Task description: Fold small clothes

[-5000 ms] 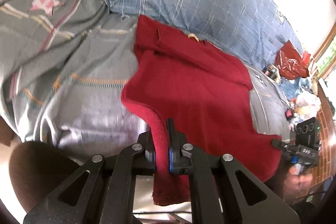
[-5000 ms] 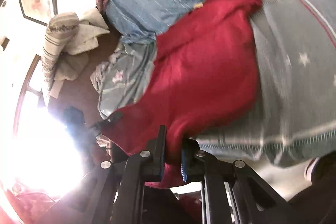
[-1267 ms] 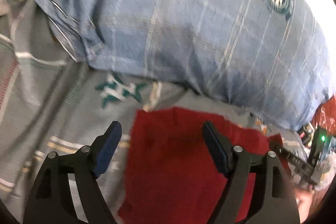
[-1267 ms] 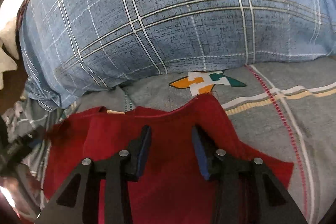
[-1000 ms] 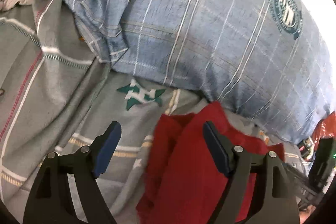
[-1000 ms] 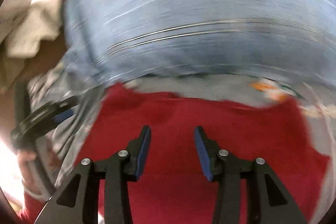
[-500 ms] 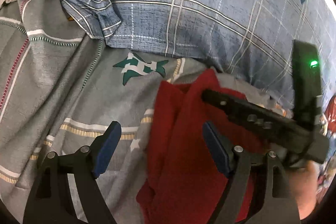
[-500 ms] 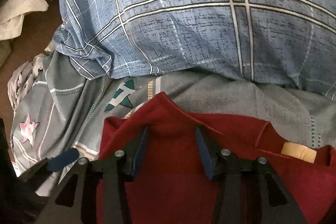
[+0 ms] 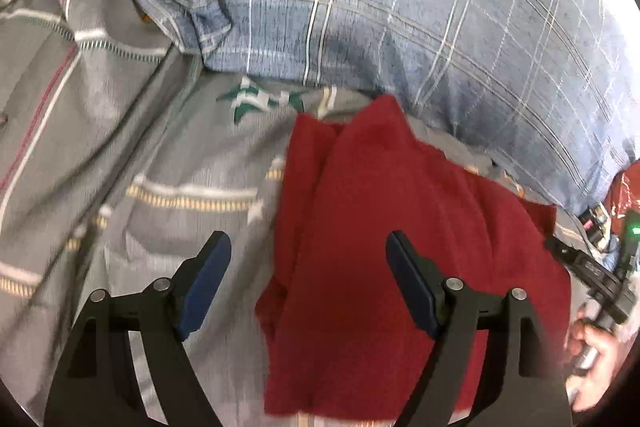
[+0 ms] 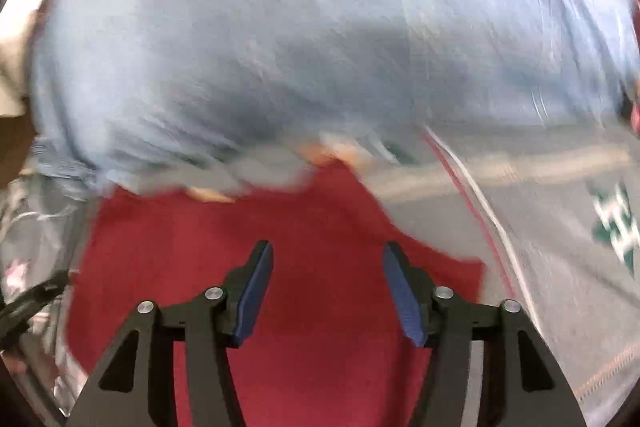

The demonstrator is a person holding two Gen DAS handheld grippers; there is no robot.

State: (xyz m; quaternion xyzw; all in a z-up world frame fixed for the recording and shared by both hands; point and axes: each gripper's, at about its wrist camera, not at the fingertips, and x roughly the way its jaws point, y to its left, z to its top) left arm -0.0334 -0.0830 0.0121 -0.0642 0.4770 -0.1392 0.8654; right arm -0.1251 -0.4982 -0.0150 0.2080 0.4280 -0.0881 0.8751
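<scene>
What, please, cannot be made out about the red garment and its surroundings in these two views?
- Red garment: its near hem, in the left wrist view, is cut off by the frame edge and the left gripper.
- Its fold layers: motion blur in the right wrist view smears them; the right gripper covers the near part.
- Pillow: plaid and badge blurred in the right wrist view.
- Clutter beyond the pillow's right end: too small.

Blue plaid pillow close behind red garment; bedsheet leftward.
</scene>
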